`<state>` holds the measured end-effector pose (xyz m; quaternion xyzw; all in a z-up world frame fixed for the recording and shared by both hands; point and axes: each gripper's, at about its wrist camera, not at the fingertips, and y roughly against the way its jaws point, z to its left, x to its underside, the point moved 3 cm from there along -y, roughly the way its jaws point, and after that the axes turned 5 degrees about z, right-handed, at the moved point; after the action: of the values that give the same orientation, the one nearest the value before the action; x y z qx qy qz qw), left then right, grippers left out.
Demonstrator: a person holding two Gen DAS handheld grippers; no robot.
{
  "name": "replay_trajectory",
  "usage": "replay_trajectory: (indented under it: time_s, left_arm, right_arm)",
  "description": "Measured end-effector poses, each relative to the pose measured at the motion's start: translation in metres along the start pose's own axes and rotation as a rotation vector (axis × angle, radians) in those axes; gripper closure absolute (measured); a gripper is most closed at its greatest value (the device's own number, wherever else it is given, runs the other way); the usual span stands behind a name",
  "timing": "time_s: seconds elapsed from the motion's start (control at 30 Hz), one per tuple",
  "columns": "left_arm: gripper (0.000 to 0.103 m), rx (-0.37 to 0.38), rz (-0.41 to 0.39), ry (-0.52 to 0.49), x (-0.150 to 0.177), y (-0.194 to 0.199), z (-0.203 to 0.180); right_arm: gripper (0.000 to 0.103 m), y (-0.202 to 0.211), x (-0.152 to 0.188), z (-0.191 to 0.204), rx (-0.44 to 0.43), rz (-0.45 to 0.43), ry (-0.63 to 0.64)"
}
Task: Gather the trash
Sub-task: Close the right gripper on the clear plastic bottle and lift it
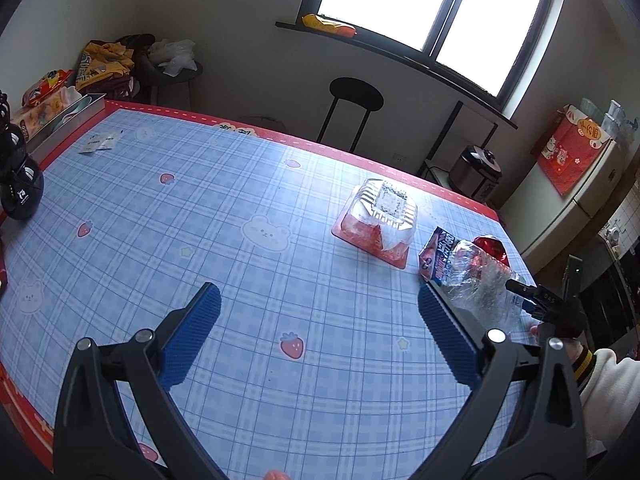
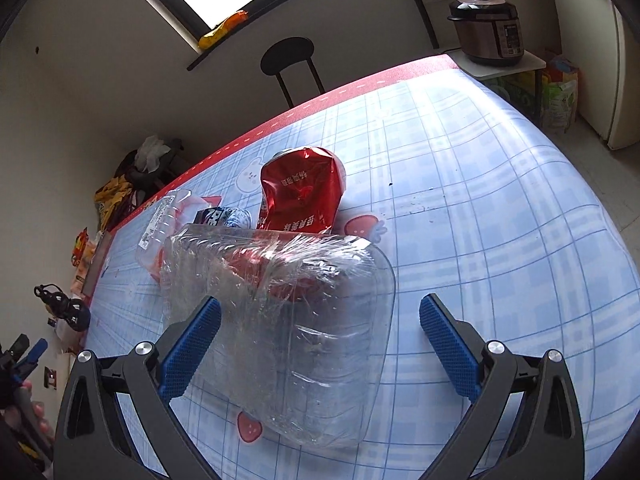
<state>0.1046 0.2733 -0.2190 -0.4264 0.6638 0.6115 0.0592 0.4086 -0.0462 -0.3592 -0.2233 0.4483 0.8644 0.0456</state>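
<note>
A crushed clear plastic bottle lies on the blue checked tablecloth between the spread fingers of my right gripper, which is open around it. Behind it stand a crumpled red can, a small blue-white wrapper and a clear plastic food box. In the left wrist view my left gripper is open and empty above the cloth. The food box, wrapper, bottle and can lie ahead to its right.
A black round object stands at the table's left edge by a metal tray and snack bags. A black stool stands beyond the far edge. A pressure cooker sits on a stand to the right.
</note>
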Motion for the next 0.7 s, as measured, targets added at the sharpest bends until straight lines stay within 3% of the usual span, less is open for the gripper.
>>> replay_trajectory:
  time_s: [0.03, 0.1, 0.17, 0.23, 0.33, 0.5, 0.7]
  left_arm:
    - [0.006, 0.001, 0.001, -0.001, 0.000, 0.000, -0.001]
    - [0.006, 0.004, 0.002, -0.003, 0.000, 0.001, -0.005]
    - [0.006, 0.009, 0.000, -0.008, 0.000, 0.002, -0.009]
    - [0.006, 0.016, -0.002, -0.015, -0.001, 0.004, -0.013]
    - [0.006, 0.026, -0.006, -0.028, -0.001, 0.007, -0.021]
    - [0.006, 0.039, -0.011, -0.030, 0.002, 0.014, -0.025]
    - [0.006, 0.057, -0.021, -0.026, 0.009, 0.027, -0.021]
  right_arm:
    - [0.009, -0.001, 0.002, 0.002, -0.014, 0.017, 0.003]
    - [0.028, 0.001, 0.005, 0.009, -0.044, 0.026, 0.008]
    - [0.031, 0.008, 0.008, 0.017, -0.034, 0.029, 0.017]
    - [0.043, 0.015, 0.011, 0.026, -0.063, 0.026, 0.033]
    - [0.050, 0.030, 0.019, 0.042, -0.059, 0.023, 0.075]
    - [0.070, 0.064, 0.028, 0.067, -0.096, -0.034, 0.093]
    - [0.080, 0.109, 0.038, 0.098, -0.121, -0.118, 0.131]
